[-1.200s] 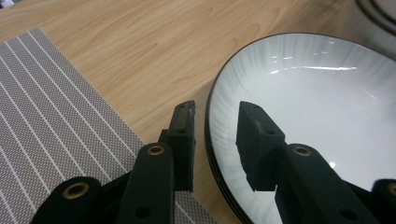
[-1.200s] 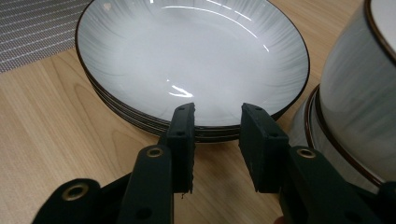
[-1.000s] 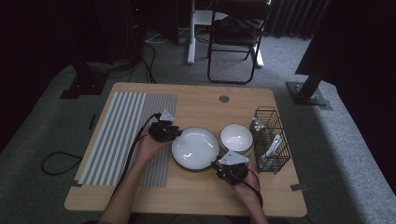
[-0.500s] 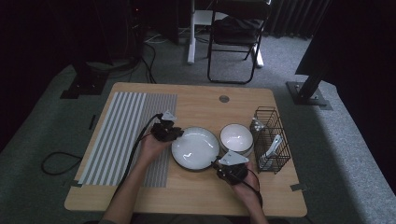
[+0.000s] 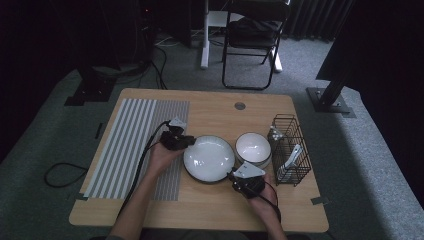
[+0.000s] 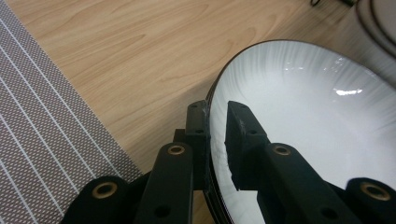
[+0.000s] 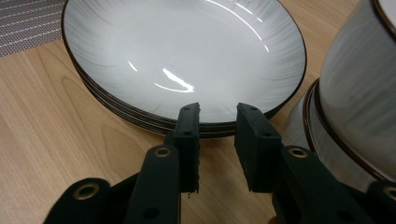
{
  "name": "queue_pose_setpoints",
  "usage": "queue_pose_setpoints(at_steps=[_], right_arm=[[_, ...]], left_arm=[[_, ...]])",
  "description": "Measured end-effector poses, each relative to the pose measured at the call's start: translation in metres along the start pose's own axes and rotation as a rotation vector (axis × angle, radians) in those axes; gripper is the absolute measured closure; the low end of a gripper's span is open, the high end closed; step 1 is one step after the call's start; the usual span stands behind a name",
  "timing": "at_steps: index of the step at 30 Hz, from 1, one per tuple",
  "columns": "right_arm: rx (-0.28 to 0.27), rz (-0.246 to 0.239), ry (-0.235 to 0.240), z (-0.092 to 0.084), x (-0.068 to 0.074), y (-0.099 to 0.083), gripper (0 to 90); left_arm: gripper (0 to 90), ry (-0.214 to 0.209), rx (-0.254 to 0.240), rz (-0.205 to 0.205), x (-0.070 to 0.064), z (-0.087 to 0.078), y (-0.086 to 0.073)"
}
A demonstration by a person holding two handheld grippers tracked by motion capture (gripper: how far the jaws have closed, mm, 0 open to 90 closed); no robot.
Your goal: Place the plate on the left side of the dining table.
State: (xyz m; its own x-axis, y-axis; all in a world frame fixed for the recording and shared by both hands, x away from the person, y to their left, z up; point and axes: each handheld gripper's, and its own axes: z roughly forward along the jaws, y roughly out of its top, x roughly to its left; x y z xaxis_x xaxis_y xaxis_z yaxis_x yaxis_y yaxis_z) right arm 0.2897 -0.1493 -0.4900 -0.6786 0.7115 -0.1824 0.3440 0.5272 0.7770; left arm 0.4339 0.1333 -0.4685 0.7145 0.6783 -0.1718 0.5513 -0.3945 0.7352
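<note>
A stack of white plates with dark rims [image 5: 209, 159] lies mid-table. My left gripper [image 5: 181, 142] is at its left edge. In the left gripper view the jaws [image 6: 217, 116] straddle the top plate's [image 6: 303, 107] rim and have just been closing. The outer jaw is against the rim, and a thin strip of white still shows beside the inner one. My right gripper [image 5: 235, 176] is at the stack's near right edge. Its jaws [image 7: 217, 116] have also been closing and stand apart before the plates [image 7: 182, 51], with nothing between them.
Stacked white bowls [image 5: 253, 147] sit right of the plates, close beside my right gripper [image 7: 355, 84]. A black wire basket [image 5: 290, 150] with utensils stands farther right. A striped mat [image 5: 135, 145] covers the table's left part. A chair [image 5: 250, 40] stands beyond the table.
</note>
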Motion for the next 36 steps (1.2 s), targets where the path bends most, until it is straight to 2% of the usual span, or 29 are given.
queue_pose_setpoints(at_steps=[4, 13, 15, 18, 23, 30, 36], right_arm=[[0.0, 0.0, -0.004, 0.002, 0.0, -0.001, 70.7], [-0.028, 0.014, -0.002, 0.003, 0.0, -0.003, 71.5], [-0.034, 0.019, -0.006, 0.003, -0.001, -0.005, 71.9], [-0.037, 0.019, -0.009, 0.004, -0.001, -0.006, 71.9], [-0.03, 0.009, -0.016, 0.005, 0.0, -0.006, 72.9], [-0.04, 0.016, -0.013, 0.005, -0.001, -0.008, 73.3], [-0.048, 0.022, -0.011, 0.005, -0.001, -0.01, 73.9]], left_arm=[[80.3, -0.053, -0.045, -0.049, 0.004, -0.005, 0.0], [77.8, -0.089, -0.062, -0.087, 0.007, -0.005, -0.002], [77.8, -0.109, -0.078, -0.114, 0.009, -0.006, -0.004], [77.8, -0.12, -0.076, -0.124, 0.011, -0.004, -0.006], [76.6, -0.125, -0.044, -0.131, 0.008, 0.003, -0.008], [76.0, -0.152, -0.049, -0.165, 0.009, 0.003, -0.012], [73.0, -0.159, -0.045, -0.17, 0.009, 0.004, -0.013]])
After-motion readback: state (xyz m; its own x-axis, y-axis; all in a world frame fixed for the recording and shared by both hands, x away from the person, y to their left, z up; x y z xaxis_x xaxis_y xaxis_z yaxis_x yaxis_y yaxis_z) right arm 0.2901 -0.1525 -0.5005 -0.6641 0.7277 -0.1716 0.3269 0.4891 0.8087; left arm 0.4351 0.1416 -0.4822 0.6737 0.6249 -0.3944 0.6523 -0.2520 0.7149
